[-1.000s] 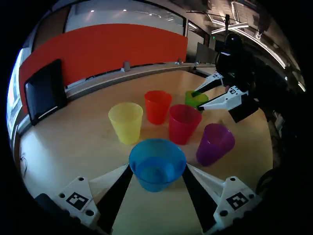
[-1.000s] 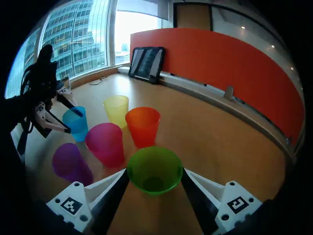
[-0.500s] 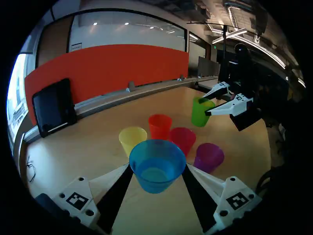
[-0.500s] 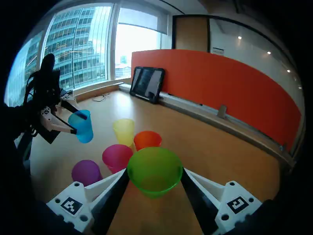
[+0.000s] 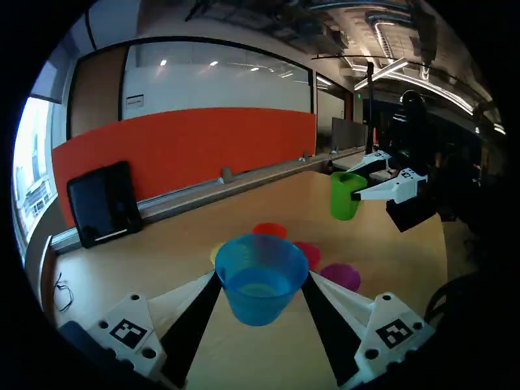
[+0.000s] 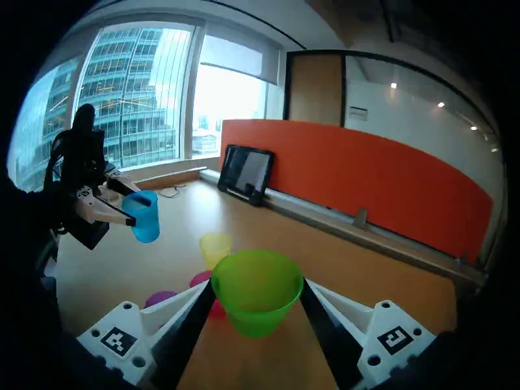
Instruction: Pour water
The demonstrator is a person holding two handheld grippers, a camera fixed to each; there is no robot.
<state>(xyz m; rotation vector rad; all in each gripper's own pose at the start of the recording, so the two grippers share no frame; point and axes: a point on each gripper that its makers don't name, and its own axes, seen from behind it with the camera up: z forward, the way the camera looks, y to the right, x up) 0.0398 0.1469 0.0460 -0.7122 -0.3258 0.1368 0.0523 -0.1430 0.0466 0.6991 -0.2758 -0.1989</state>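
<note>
the left gripper (image 5: 261, 278) clamps the blue cup (image 5: 260, 309), which holds a little water (image 5: 260, 290); the right gripper (image 6: 257, 281) clamps the green cup (image 6: 257, 305) (seemingly empty). both hang upright above the table (image 5: 390, 253), so the pour is yet to come. a second ago they sat low among the other cups (image 6: 216, 246); now they are well clear.

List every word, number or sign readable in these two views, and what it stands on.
No text is readable.
Small white wall sign: too blurred to read.
Black-and-white square markers: patterns only, no letters.
On the translucent blue plastic cup and the green plastic cup: no print visible.
</note>
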